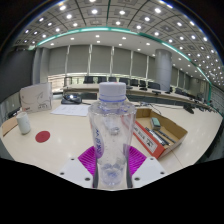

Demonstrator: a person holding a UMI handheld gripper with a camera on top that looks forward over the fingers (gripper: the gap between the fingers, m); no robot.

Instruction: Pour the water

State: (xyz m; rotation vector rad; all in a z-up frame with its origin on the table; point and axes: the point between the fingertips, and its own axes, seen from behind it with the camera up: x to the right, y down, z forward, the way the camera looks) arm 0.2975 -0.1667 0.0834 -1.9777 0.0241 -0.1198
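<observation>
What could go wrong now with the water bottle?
1. The bottle is clear, smooth plastic held upright between the pink pads; it might slip or turn if the fingers loosen.
2. Its white cap looks still on, so tipping it now would probably pour nothing.
3. An open cardboard box sits close beside it on the table; swinging the bottle that way could bump it or wet it.

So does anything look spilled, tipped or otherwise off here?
Nothing stands out. The capped water bottle stands upright between the gripper's fingers. The table shows no spill, and the open cardboard box sits flat beside it.
</observation>
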